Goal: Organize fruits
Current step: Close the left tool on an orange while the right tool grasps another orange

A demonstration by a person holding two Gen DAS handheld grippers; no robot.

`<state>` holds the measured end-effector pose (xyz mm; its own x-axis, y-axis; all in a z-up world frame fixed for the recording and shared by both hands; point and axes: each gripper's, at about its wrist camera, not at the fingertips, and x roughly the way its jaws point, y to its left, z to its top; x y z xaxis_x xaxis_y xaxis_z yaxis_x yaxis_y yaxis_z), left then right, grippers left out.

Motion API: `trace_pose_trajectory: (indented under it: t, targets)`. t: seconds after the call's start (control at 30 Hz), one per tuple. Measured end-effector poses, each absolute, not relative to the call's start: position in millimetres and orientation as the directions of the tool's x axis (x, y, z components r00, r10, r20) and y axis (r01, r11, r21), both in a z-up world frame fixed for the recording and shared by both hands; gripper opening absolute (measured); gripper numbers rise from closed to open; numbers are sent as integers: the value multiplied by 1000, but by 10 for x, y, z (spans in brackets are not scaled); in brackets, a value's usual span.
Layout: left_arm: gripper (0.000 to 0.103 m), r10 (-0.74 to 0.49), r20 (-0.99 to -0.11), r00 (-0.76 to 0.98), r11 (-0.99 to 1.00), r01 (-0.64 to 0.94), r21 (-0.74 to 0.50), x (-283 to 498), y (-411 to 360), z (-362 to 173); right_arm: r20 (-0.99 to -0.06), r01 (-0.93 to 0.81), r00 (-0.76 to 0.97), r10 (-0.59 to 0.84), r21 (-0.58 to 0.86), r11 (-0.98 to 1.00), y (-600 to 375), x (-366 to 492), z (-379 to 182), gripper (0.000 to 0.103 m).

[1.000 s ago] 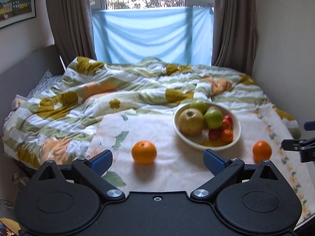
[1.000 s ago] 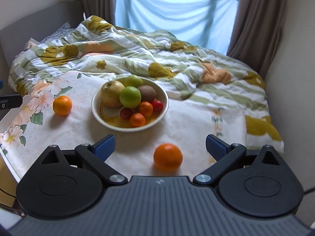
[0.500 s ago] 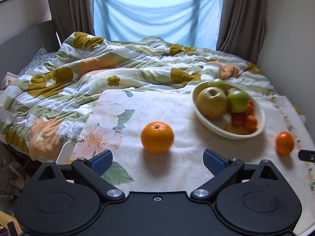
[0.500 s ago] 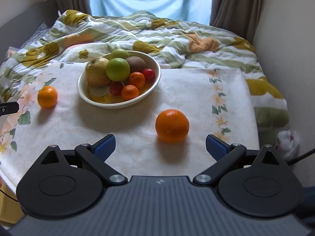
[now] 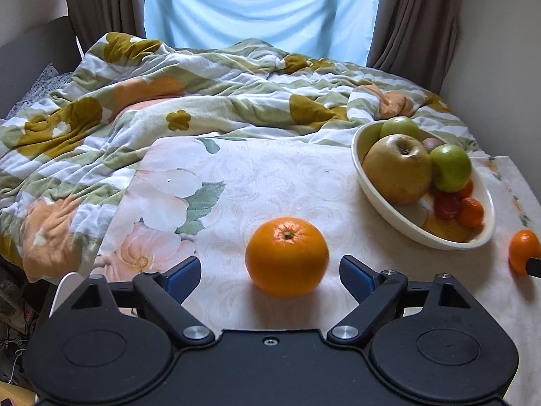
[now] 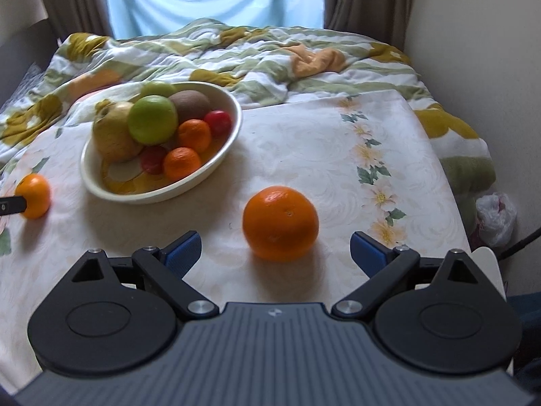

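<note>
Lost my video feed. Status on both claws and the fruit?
Left claw open, orange between fingers. Right claw open around second orange. Bowl near, nothing blocking.

bowl between two oranges, on table

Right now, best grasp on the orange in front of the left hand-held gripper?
Take the orange across its widest middle, coming in straight ahead and low along the tablecloth. It sits stem up, round, clear of the bowl, already centred between the open fingers of the left hand-held gripper. A hold above the middle would likely let it slip out.
</note>
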<state>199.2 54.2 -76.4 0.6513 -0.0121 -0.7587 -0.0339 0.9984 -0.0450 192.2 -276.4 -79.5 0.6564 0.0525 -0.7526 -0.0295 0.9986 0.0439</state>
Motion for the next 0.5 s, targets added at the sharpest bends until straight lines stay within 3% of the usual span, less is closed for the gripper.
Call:
trace_pose_trajectory:
  t: [0.07,0.13,0.27,0.3,0.37,0.5]
  targets:
    - [90,-20,-760,649,998,-31,-52,2032,544,-788,-756,-20,653,43,39,999,-2767,1961,-827,103]
    - [82,-32,-767,641,998,-20,-58,2068,535,-818,-763,-21,645,41,35,999,-2760,2009,-855,103]
    - [76,-51,-779,624,998,-5,-69,2132,512,-872,-771,-21,635,36,29,999,-2730,2068,-898,103]
    - [68,-60,-782,620,997,-2,-78,2144,517,-881,-773,-22,633,36,29,999,-2722,2083,-910,103]
    - [65,-70,-782,619,996,4,-86,2147,515,-890,-778,-22,628,38,32,999,-2712,2108,-934,103]
    - [65,-66,-781,621,997,20,-69,2129,488,-886,-788,-27,615,38,27,999,-2688,2162,-980,91]
